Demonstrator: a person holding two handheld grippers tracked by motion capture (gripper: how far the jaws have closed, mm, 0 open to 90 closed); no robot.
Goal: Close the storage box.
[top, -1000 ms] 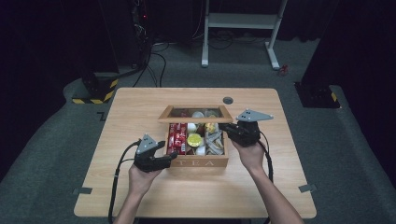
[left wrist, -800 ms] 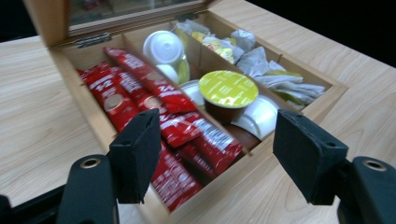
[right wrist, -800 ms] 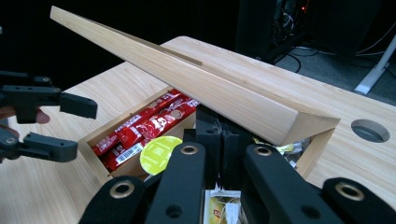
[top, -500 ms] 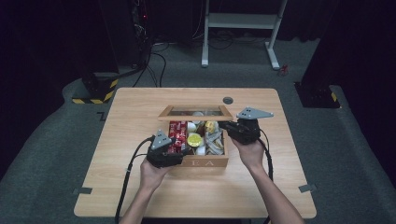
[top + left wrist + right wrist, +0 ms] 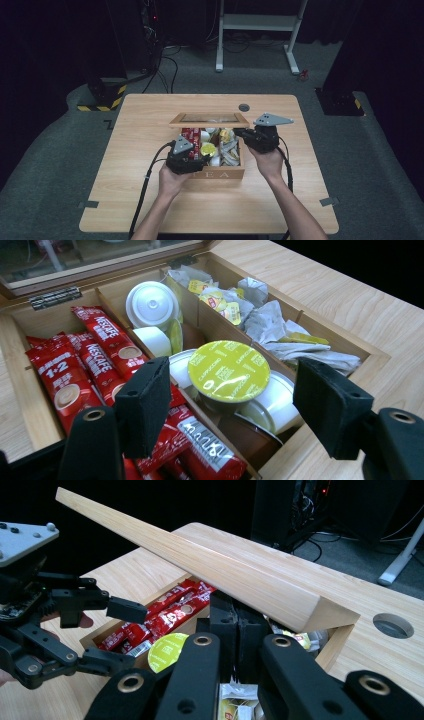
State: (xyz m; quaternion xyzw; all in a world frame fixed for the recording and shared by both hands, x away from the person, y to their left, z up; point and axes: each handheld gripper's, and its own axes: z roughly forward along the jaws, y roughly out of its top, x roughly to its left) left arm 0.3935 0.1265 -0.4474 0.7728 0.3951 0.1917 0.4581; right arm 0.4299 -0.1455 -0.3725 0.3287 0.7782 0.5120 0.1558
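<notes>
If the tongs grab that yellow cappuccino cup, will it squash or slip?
The yellow cappuccino cup looks like thin plastic with a foil top, so it is probably light and might dent under a hard squeeze. Its smooth sides could slip a bit. It lies tilted on other white cups, so a nudge may tip it. The left tongs stand open around it.

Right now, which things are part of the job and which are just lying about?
In play: wooden box, its lid, yellow-topped coffee pod, left tool, right tool.
Lying about: red coffee sachets, tea bags, white pods, table hole.
</notes>
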